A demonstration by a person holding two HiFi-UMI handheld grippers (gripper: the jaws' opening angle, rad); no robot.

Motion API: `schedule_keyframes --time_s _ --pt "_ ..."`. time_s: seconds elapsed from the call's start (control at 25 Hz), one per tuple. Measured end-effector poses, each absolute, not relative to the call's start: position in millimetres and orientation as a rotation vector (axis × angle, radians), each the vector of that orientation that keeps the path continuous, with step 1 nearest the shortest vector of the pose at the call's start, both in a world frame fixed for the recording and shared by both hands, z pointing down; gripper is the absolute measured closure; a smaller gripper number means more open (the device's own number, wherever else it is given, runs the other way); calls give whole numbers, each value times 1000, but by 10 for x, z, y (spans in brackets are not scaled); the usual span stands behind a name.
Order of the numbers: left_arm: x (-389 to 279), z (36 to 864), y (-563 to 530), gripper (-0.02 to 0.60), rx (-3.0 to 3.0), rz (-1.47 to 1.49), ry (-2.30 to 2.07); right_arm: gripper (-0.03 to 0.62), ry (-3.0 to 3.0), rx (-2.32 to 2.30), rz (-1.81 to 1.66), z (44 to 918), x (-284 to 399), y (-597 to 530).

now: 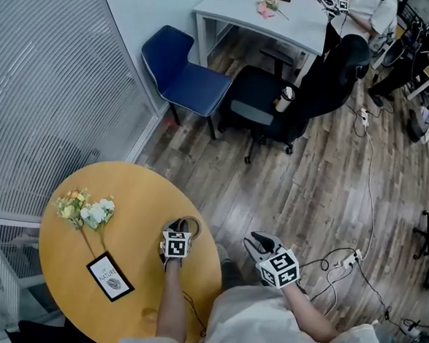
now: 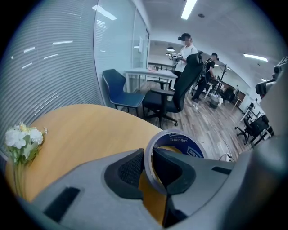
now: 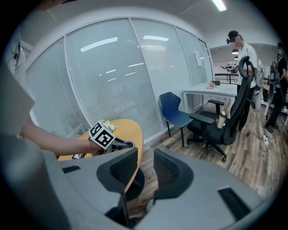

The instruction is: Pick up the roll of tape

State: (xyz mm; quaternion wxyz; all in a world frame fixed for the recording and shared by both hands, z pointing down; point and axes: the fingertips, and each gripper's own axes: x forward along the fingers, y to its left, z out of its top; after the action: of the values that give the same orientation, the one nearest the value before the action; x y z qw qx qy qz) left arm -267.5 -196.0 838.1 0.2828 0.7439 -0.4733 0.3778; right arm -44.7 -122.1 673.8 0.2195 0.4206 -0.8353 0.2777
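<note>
left gripper (image 1: 180,227) at tape roll (image 1: 197,222) on round table (image 1: 129,202), right gripper (image 1: 257,239) over floor (image 1: 296,183)

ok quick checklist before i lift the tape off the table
1. Wall of the roll of tape sits between the pads of the left gripper: ok.
2. Both pads press on it: ok, by the left gripper view.
3. Roll's underside free of the table: cannot tell.
4. The flowers and framed card lie apart from the roll: ok.
5. The right gripper is open, empty, off to the side: ok.
</note>
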Motion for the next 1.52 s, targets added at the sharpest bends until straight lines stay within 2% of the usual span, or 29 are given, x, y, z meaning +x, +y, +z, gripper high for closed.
schedule_keyframes --time_s 0.52,1.52 --pt "-2724 8342 -1849 518 1956 997 -1292 490 -2327 1171 792 6758 -425 -1118" --pt "-2912 7653 -1590 518 1950 858 -1463 493 -2422 1021 730 6613 -627 -1033"
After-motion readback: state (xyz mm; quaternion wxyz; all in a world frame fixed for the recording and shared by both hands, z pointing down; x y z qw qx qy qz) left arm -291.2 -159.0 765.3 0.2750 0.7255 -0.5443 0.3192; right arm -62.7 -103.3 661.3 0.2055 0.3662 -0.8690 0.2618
